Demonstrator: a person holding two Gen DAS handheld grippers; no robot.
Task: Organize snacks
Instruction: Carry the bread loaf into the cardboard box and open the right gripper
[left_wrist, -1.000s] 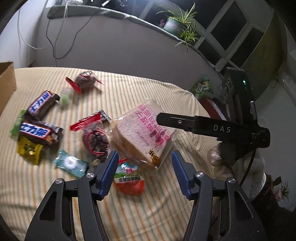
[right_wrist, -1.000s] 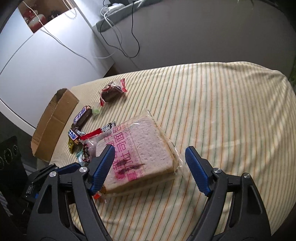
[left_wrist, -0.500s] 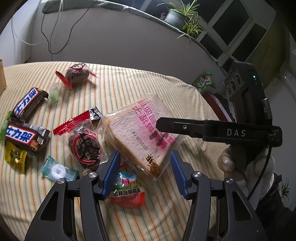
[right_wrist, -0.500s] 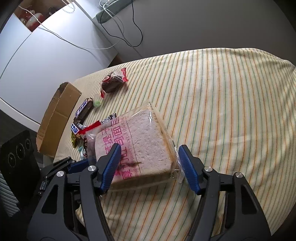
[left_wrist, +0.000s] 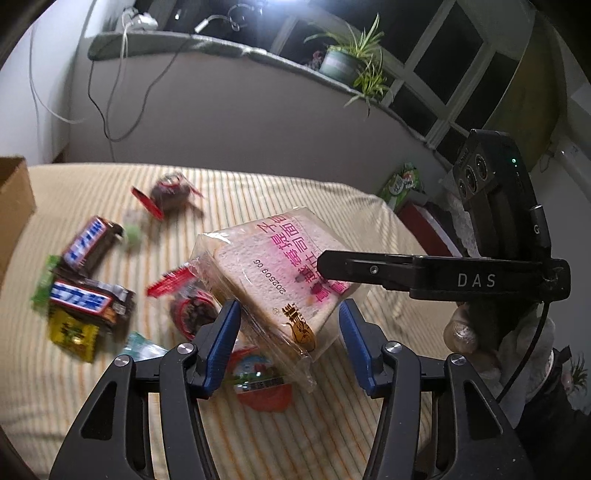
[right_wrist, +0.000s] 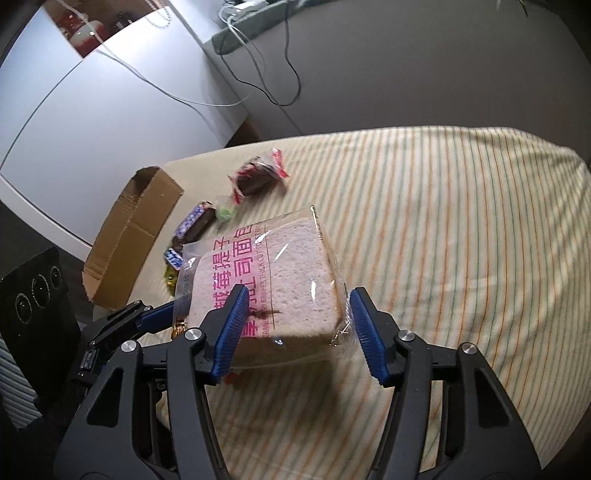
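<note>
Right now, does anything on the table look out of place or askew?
Yes: the bagged bread hangs tilted, raised off the striped cloth in the right gripper, casting a shadow below. The candy bars lie scattered beside the cardboard box, not in it.

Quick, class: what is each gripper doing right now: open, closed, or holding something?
Left gripper: open, its jaws either side of a corner of the bread bag.
Right gripper: closed on the bread bag, holding it tilted.
</note>
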